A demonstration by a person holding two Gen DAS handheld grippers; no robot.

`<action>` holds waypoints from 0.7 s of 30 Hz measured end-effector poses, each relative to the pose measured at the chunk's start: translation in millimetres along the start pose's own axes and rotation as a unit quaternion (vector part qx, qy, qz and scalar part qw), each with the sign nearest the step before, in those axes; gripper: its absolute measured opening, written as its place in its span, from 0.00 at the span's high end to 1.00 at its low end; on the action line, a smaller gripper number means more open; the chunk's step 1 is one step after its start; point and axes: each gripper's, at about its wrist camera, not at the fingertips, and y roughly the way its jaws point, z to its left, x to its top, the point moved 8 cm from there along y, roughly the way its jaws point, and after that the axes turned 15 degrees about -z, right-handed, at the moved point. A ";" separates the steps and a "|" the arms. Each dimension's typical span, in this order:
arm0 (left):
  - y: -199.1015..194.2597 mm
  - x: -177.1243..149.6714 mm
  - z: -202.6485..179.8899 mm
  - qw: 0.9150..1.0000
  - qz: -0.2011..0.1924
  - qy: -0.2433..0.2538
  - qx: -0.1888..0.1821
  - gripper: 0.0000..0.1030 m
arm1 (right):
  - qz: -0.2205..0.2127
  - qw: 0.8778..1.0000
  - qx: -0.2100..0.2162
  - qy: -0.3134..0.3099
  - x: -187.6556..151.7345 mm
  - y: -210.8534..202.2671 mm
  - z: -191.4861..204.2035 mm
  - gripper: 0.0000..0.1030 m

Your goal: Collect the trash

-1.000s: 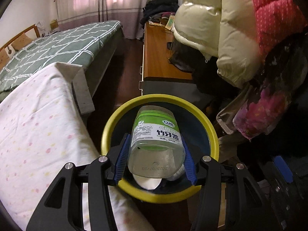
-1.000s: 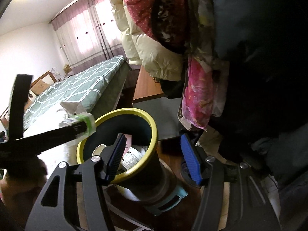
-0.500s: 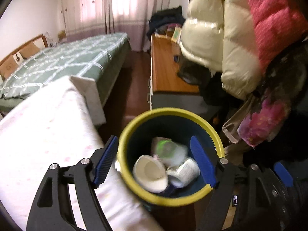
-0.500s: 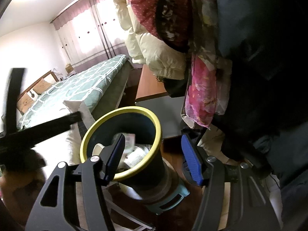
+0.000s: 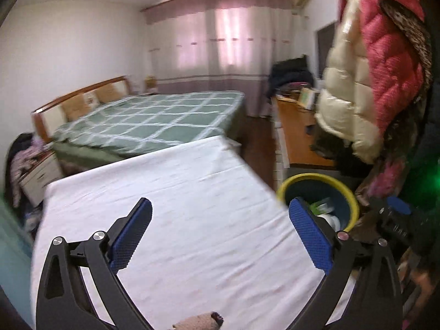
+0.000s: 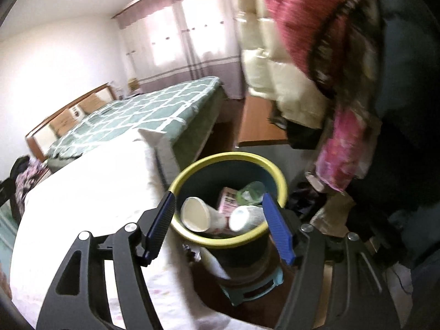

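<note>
Now the left gripper (image 5: 220,231) spreads its blue-padded jaws wider, nothing between them, hovering over the white sheet-covered table (image 5: 178,192). The right gripper (image 6: 220,220) is opening too, jaws empty, framing the round dark-blue bin with a yellow rim (image 6: 203,170) just below. Inside that bin the trash is piled: a white paper cup (image 6: 195,217) on its side, mouth facing the camera; a clear green-capped plastic jar (image 6: 251,192) tilted toward the far wall; a pink packet (image 6: 228,202); a white wrapped roll (image 6: 244,217) lying across. Puffy cream and red jackets (image 6: 286,63) hang above.
</note>
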 end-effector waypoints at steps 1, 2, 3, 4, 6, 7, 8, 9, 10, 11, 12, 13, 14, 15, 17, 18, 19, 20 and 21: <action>-11.0 -3.0 13.4 1.000 -0.002 -0.005 0.011 0.05 | -0.002 1.000 0.008 -0.007 1.0 -2.5 9.3 0.38; -19.3 -5.4 23.2 1.000 -0.003 -0.008 0.020 0.05 | -0.003 1.000 0.014 -0.012 1.7 -4.4 15.9 0.37; -32.3 -9.1 38.0 0.999 -0.006 -0.012 0.036 0.05 | -0.005 1.000 0.021 -0.017 2.7 -7.1 23.7 0.37; -42.7 -12.0 49.7 0.999 -0.008 -0.015 0.051 0.05 | -0.007 0.999 0.028 -0.023 3.6 -10.0 31.5 0.36; -69.3 -20.2 77.3 0.996 -0.015 -0.023 0.082 0.05 | -0.007 0.999 0.041 -0.034 4.2 -14.9 45.2 0.36; -79.0 -23.6 87.0 0.995 -0.017 -0.027 0.092 0.05 | -0.007 0.998 0.048 -0.040 4.4 -17.8 51.8 0.36; -91.3 -27.5 99.0 0.994 -0.021 -0.032 0.105 0.05 | -0.008 0.997 0.055 -0.044 4.6 -20.7 58.3 0.35; -103.4 -31.9 111.3 0.992 -0.024 -0.038 0.118 0.05 | -0.008 0.997 0.064 -0.050 4.9 -24.3 66.2 0.35; -116.0 -36.4 124.1 0.990 -0.027 -0.047 0.131 0.05 | -0.009 0.996 0.072 -0.055 4.4 -27.9 73.4 0.34; -124.6 -40.0 132.6 0.988 -0.029 -0.057 0.138 0.05 | -0.010 0.995 0.081 -0.062 4.2 -32.0 81.8 0.34; -132.1 -43.2 139.9 0.987 -0.029 -0.067 0.142 0.05 | -0.011 0.994 0.086 -0.067 4.0 -34.8 87.0 0.34; -138.6 -46.4 145.6 0.986 -0.030 -0.075 0.144 0.05 | -0.012 0.993 0.093 -0.072 3.5 -38.4 93.0 0.34; -145.3 -50.2 150.8 0.985 -0.030 -0.083 0.145 0.05 | -0.012 0.992 0.100 -0.075 2.3 -42.1 98.0 0.34; -151.5 -53.4 154.6 0.985 -0.031 -0.084 0.148 0.05 | -0.011 0.991 0.106 -0.078 1.4 -46.1 103.5 0.34; -160.9 -58.2 158.4 0.984 -0.033 -0.083 0.153 0.05 | -0.015 0.990 0.110 -0.084 0.7 -52.0 109.1 0.33; -164.8 -60.0 159.7 0.984 -0.034 -0.086 0.153 0.05 | -0.016 0.990 0.113 -0.086 0.3 -55.6 111.3 0.33; -168.1 -61.4 160.4 0.984 -0.036 -0.089 0.153 0.05 | -0.018 0.989 0.115 -0.087 0.1 -59.0 113.3 0.33; -172.0 -62.6 162.5 0.983 -0.038 -0.092 0.154 0.05 | -0.019 0.989 0.116 -0.089 0.1 -62.4 115.3 0.33; -171.9 -63.4 160.5 0.983 -0.039 -0.093 0.156 0.05 | -0.019 0.989 0.117 -0.090 -0.1 -64.0 116.4 0.33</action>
